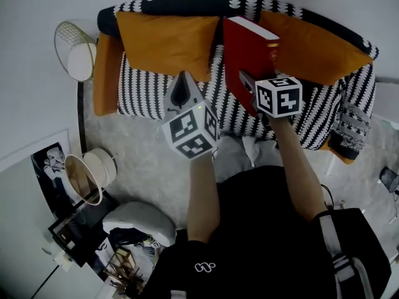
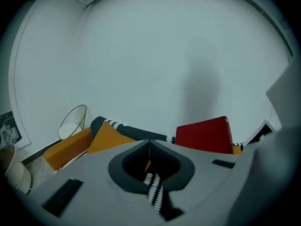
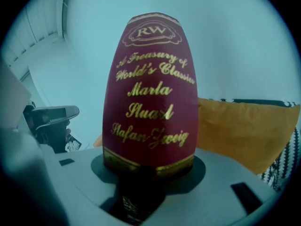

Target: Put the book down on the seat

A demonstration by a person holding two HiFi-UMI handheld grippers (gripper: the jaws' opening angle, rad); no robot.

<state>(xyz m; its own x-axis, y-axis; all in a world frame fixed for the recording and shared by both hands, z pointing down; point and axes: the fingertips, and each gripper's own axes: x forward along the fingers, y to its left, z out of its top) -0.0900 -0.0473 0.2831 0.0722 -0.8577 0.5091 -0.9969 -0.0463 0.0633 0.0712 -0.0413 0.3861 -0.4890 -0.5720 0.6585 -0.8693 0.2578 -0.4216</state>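
A thick red book [image 1: 249, 55] with gold lettering on its spine [image 3: 153, 93] stands upright in the air over the black-and-white patterned sofa seat [image 1: 149, 89]. My right gripper [image 1: 249, 85] is shut on the book's lower end, its jaws [image 3: 148, 171] clamped across the spine. My left gripper [image 1: 182, 85] hovers in front of the seat, left of the book. Its jaws are shut with nothing between them [image 2: 149, 147], and the red book [image 2: 204, 134] shows beyond them to the right.
Two orange cushions [image 1: 165, 42] [image 1: 312, 45] lean on the sofa back. A wire basket [image 1: 73, 48] stands left of the sofa. Round stools [image 1: 87, 176], a grey pouffe [image 1: 140, 223] and clutter lie on the floor at lower left.
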